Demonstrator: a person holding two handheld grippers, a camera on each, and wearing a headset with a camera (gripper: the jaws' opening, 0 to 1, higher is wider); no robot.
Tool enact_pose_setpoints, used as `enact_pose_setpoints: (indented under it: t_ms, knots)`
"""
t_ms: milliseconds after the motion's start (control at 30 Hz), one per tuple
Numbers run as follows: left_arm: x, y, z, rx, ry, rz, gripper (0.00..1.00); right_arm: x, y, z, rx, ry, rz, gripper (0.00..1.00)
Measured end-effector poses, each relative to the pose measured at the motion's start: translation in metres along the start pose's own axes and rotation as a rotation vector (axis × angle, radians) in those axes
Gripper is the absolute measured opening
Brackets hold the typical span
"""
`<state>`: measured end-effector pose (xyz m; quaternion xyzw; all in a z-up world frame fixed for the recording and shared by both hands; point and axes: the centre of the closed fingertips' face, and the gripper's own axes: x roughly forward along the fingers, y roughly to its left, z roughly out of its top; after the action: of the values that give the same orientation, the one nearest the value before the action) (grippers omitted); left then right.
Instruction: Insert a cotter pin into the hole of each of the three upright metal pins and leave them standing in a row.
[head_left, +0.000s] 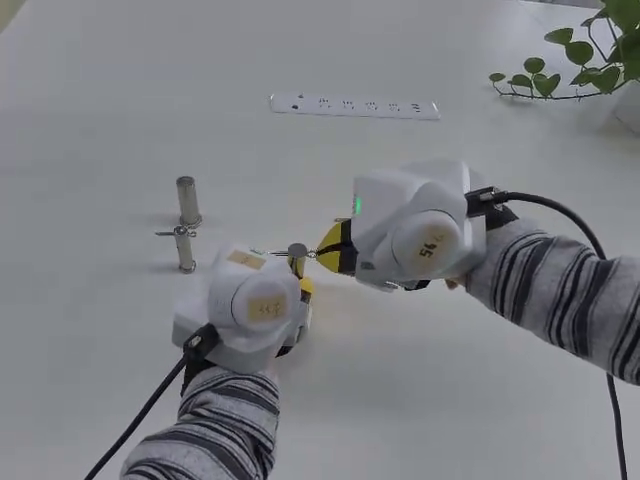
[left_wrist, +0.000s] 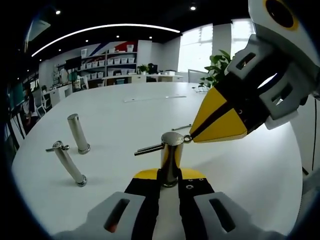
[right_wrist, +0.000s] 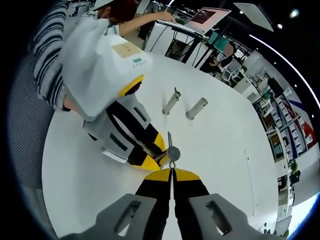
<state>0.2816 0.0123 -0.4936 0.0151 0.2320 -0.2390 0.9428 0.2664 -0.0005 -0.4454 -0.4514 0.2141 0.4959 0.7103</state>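
Now the left gripper (left_wrist: 170, 176) clamps the base of an upright metal pin (left_wrist: 171, 147); the right gripper (right_wrist: 171, 172), sticker (head_left: 432, 245) reading roughly 95, pinches shut on the cotter pin (left_wrist: 150, 148) threaded through its hole; a bare pin (head_left: 187, 200) and a finished pin (head_left: 184, 250) stand at ten o'clock

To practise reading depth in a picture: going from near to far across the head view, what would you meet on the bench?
Left tool, upright metal pin with a cotter pin through it, plain upright metal pin, white power strip. Left out as overlapping: the held pin and the right tool gripping its cotter pin.
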Motion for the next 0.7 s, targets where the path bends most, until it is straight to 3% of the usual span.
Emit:
enact_pose_setpoints:
  t_ms: [233, 400, 533, 700]
  knots:
    - [0.000, 0.000, 0.000, 0.003, 0.001, 0.001, 0.10, 0.000, 0.000, 0.000, 0.029, -0.014, 0.002, 0.00]
    - [0.000, 0.001, -0.002, 0.009, 0.025, -0.010, 0.12, 0.001, -0.001, 0.002, 0.049, -0.025, 0.005, 0.10]
    - [-0.003, 0.003, -0.004, 0.026, 0.033, -0.020, 0.22, 0.004, -0.002, 0.007, 0.163, -0.066, 0.019, 0.12]
    - [-0.011, -0.002, 0.003, 0.064, 0.016, -0.064, 0.33, 0.007, -0.003, 0.013, 0.290, -0.116, 0.058, 0.14]
